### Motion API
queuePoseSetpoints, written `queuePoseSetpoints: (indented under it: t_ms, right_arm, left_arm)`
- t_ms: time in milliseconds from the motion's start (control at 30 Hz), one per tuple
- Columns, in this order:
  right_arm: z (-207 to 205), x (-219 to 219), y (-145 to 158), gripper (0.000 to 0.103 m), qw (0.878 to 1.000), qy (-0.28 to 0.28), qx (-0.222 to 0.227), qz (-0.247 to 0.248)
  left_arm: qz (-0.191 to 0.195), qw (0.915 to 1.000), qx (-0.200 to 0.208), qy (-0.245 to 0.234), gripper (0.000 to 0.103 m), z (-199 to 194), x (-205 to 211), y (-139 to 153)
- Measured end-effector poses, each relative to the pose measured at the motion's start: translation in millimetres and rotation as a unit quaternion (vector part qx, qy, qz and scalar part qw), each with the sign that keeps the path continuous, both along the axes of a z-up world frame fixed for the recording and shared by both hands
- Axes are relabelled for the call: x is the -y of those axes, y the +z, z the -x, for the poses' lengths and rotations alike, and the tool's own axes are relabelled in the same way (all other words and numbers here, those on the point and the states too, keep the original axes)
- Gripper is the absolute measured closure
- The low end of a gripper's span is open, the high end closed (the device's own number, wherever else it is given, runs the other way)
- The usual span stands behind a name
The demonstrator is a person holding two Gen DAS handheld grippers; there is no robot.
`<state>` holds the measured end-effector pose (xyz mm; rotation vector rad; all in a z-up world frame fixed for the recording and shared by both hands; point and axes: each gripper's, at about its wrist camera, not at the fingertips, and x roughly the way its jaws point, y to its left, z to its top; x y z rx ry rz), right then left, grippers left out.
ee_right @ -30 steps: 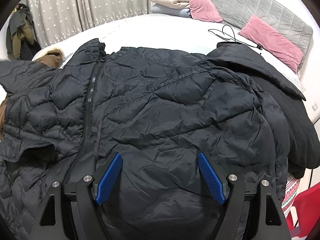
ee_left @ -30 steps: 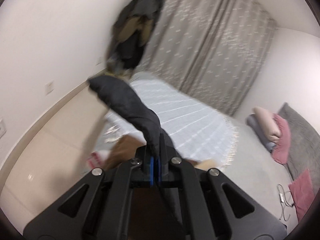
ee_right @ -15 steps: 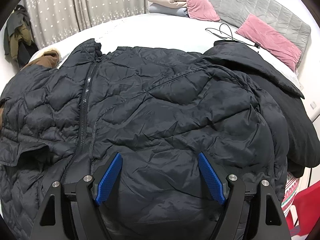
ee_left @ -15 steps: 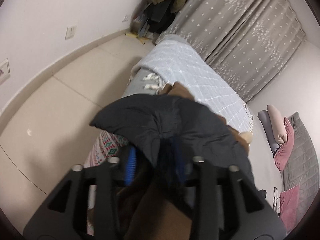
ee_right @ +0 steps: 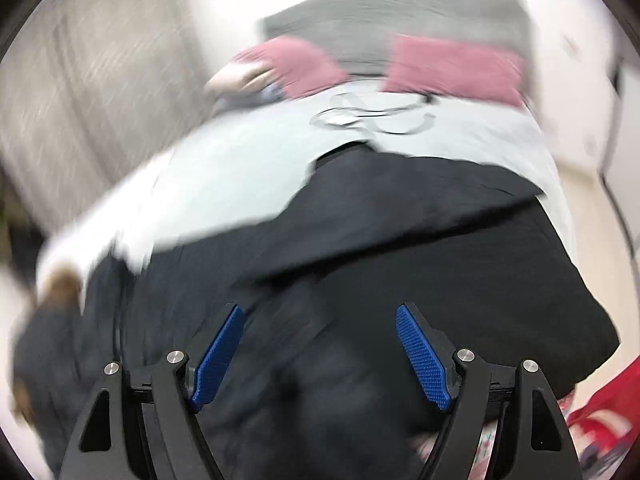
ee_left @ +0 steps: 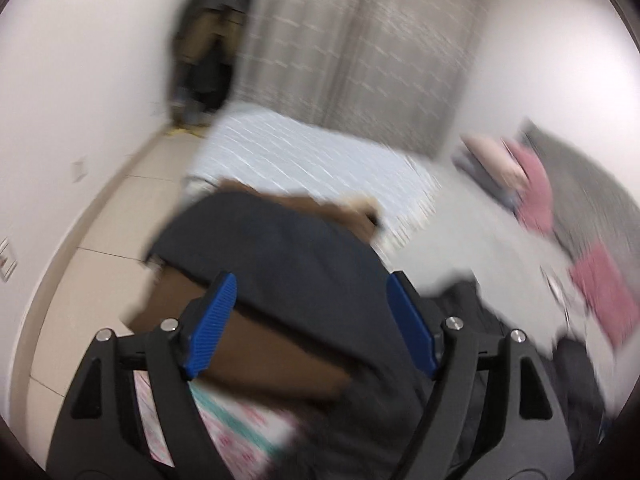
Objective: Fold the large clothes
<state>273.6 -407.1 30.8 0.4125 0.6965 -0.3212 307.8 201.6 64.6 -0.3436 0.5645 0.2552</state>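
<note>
A large black quilted jacket (ee_right: 360, 240) lies spread on the bed. Its sleeve end (ee_left: 288, 248) lies below my left gripper, over a brown garment (ee_left: 256, 344). My left gripper (ee_left: 310, 312) is open, its blue pads (ee_left: 212, 320) wide apart above the sleeve and holding nothing. My right gripper (ee_right: 318, 344) is open and empty above the jacket's lower body. Both views are motion-blurred.
A light blue-white blanket (ee_left: 304, 156) covers the far bed part. Pink pillows (ee_right: 456, 68) and a grey headboard (ee_right: 384, 12) lie at the head. A cable (ee_right: 372, 114) lies on the sheet. Curtains (ee_left: 360, 40) and hanging coats (ee_left: 208, 40) stand behind. A red item (ee_right: 604, 408) sits at lower right.
My left gripper let go of the black sleeve and opened wide; the sleeve dropped onto the bed. My right gripper stayed open and swung toward the headboard.
</note>
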Motion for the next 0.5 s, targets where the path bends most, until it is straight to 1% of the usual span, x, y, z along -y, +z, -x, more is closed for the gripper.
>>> queuePoseSetpoints:
  t_ms: [33,100,167,233,300,367,433,500]
  right_arm:
    - [-2,20,-1,0.023,1.000,-0.018,0.003,-0.019]
    - [-8,61,-6,0.023,0.997,-0.045,0.011,-0.060]
    - [-14,100,-18,0.023,0.992,-0.074,0.016,-0.103]
    - [-17,132,-32,0.023,0.985,-0.108,0.011,-0.137]
    - [-22,159,-46,0.023,0.976,-0.138,0.011,-0.168]
    - [-25,176,-56,0.023,0.970,-0.156,0.017,-0.187]
    - [-31,188,-59,0.023,0.969,-0.162,0.026,-0.186]
    - [-39,192,-59,0.023,0.970,-0.163,0.035,-0.179]
  left_arm:
    - [-0.005,0.9995,-0.017,-0.026,0.025,1,19,-6]
    - [-0.014,0.9968,-0.052,-0.059,0.025,2,49,-19]
    - [-0.028,0.9912,-0.094,-0.089,0.025,1,76,-37]
    - [-0.045,0.9869,-0.113,-0.106,0.025,-3,90,-47]
    - [-0.072,0.9836,-0.119,-0.114,0.025,-5,103,-52]
    - [-0.088,0.9832,-0.114,-0.112,0.025,-2,108,-52]
    - [-0.088,0.9832,-0.113,-0.113,0.025,-5,111,-53]
    - [-0.078,0.9838,-0.113,-0.116,0.025,-3,114,-59]
